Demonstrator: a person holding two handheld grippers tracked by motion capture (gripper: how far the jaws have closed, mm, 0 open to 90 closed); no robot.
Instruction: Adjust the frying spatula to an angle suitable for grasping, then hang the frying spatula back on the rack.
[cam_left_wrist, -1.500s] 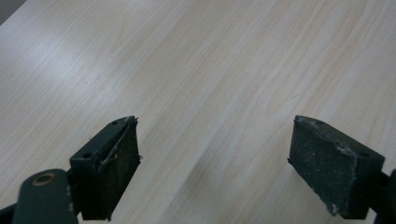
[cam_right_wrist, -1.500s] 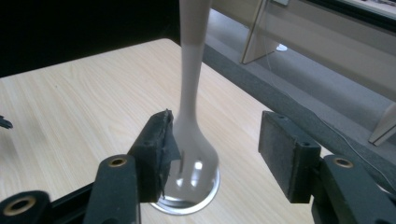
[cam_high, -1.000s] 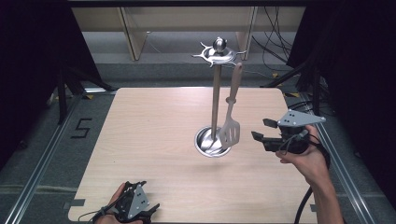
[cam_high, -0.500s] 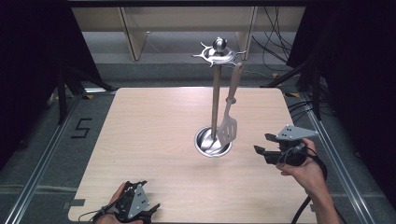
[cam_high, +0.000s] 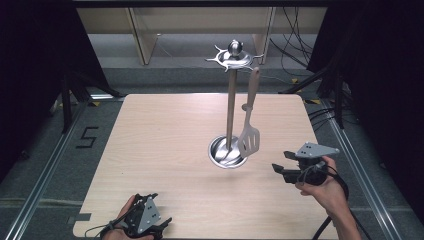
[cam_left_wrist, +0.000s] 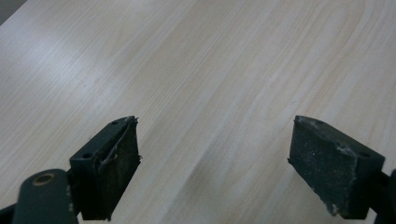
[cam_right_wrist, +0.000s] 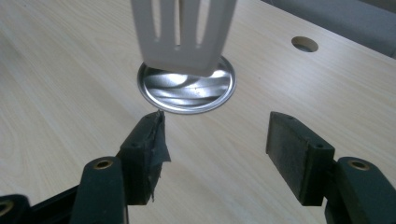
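A metal utensil stand (cam_high: 231, 107) rises from a round steel base (cam_high: 227, 152) in the middle of the wooden table (cam_high: 160, 135). A pale slotted spatula (cam_high: 249, 137) hangs from one of its top hooks, blade just above the base. My right gripper (cam_high: 283, 163) is open, to the right of the base and pointing left at it, with nothing between its jaws. In the right gripper view the spatula blade (cam_right_wrist: 182, 32) hangs over the base (cam_right_wrist: 187, 88), beyond my gripper (cam_right_wrist: 215, 140). My left gripper (cam_high: 159, 214) rests open at the table's front edge, over bare wood (cam_left_wrist: 215, 70).
A round hole (cam_right_wrist: 304, 44) pierces the tabletop beyond the base. Cables (cam_high: 300, 45) lie on the floor behind the table at the right. A number 5 (cam_high: 87, 137) is marked on the floor at the left. Metal rails (cam_high: 45, 170) run along both table sides.
My right gripper has drawn back from the spatula toward the table's front, staying open. The left gripper has not moved.
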